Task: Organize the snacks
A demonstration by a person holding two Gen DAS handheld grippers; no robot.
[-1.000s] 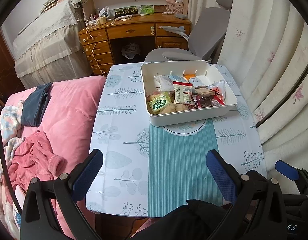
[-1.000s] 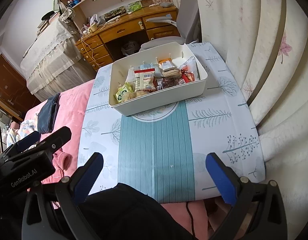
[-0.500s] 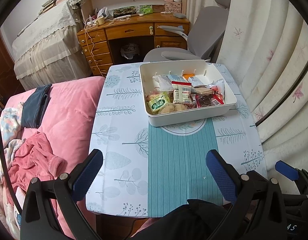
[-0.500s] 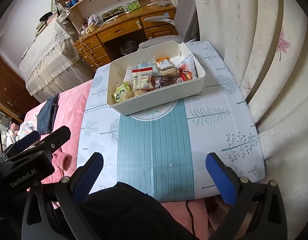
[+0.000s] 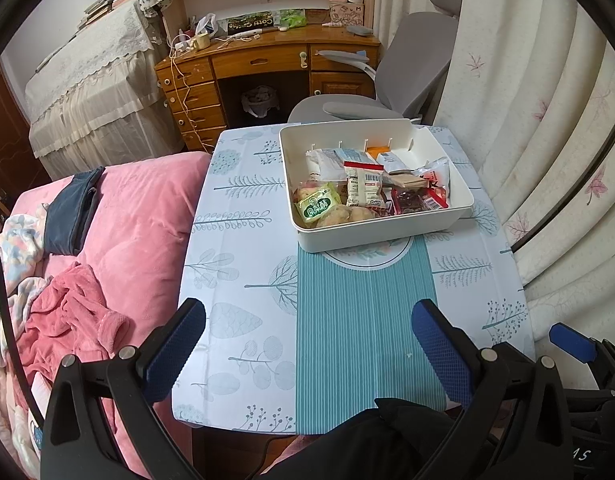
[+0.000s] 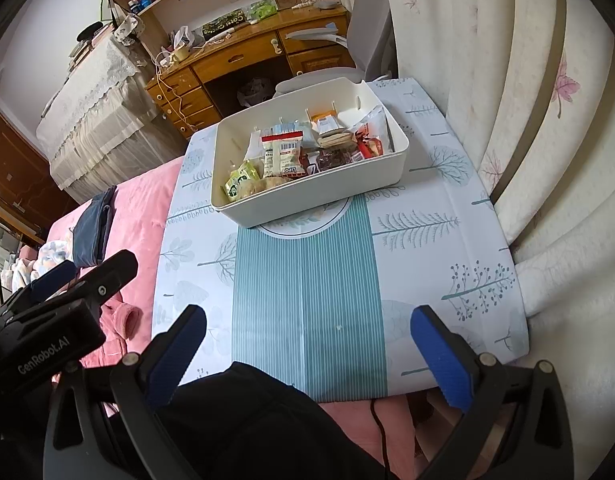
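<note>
A white plastic bin (image 5: 383, 226) (image 6: 319, 196) stands at the far end of a small table and holds several packaged snacks. Among them are a green packet (image 5: 316, 206) (image 6: 239, 178), a white packet with a red top (image 5: 363, 184) (image 6: 282, 152) and a dark red packet (image 5: 411, 201) (image 6: 336, 157). My left gripper (image 5: 309, 344) is open and empty above the table's near edge. My right gripper (image 6: 307, 346) is open and empty, also at the near edge. Both are well short of the bin.
The table has a leaf-print cloth with a teal striped runner (image 5: 363, 320). A pink bed (image 5: 119, 232) lies along its left side, curtains (image 5: 547, 120) along the right. A grey chair (image 5: 387, 80) and a wooden desk (image 5: 267, 64) stand behind.
Both grippers stay open and nearly still. The views have shifted slightly, the bin sitting a little nearer and higher in frame.
</note>
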